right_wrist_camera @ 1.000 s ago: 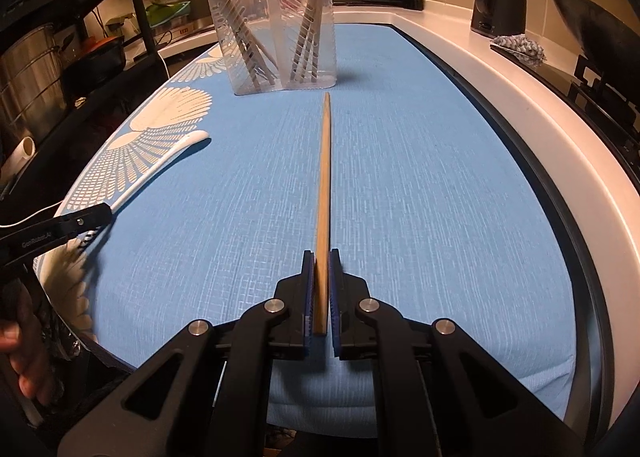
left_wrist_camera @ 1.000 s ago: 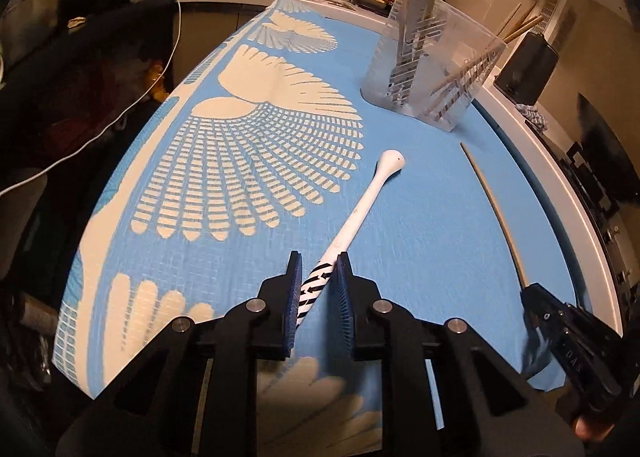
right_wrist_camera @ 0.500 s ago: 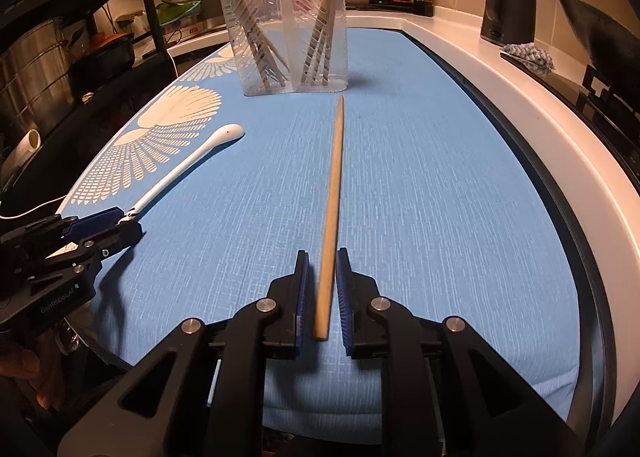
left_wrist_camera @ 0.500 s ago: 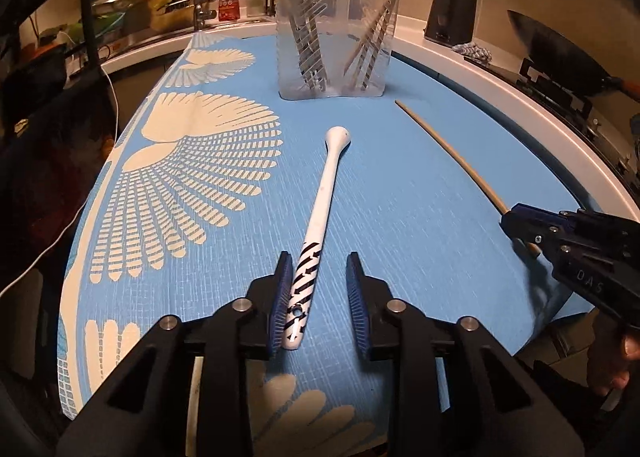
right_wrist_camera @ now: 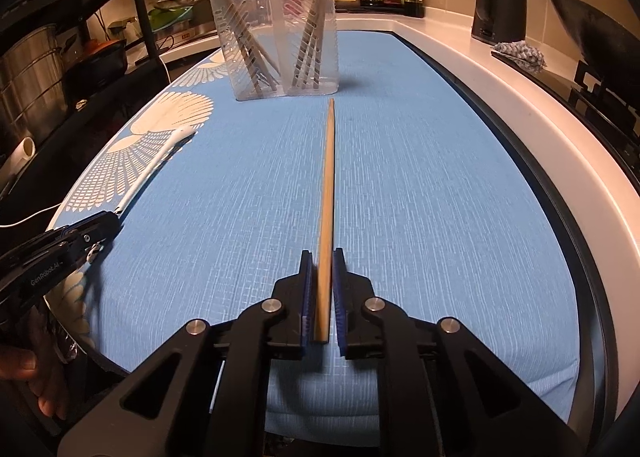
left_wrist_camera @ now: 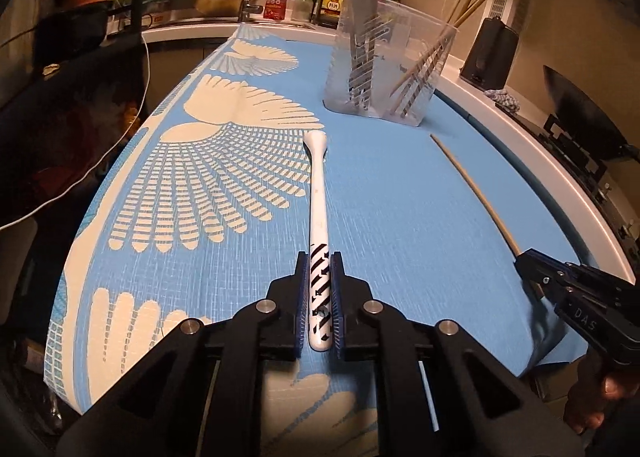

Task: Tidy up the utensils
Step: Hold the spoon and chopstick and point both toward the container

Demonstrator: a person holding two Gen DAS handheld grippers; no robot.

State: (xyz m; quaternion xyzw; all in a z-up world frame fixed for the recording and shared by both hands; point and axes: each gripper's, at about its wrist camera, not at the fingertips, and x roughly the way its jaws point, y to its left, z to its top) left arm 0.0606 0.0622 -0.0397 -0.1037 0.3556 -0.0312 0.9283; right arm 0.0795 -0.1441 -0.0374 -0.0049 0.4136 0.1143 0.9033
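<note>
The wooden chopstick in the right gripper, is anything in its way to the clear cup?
Nothing visible is. The wooden chopstick points straight at the clear cup, with only bare blue mat between them. The white spoon lies off to the left, in the left gripper.

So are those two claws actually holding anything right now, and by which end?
The left gripper pinches the white spoon by its striped handle end. The right gripper pinches the wooden chopstick near its thick end.
</note>
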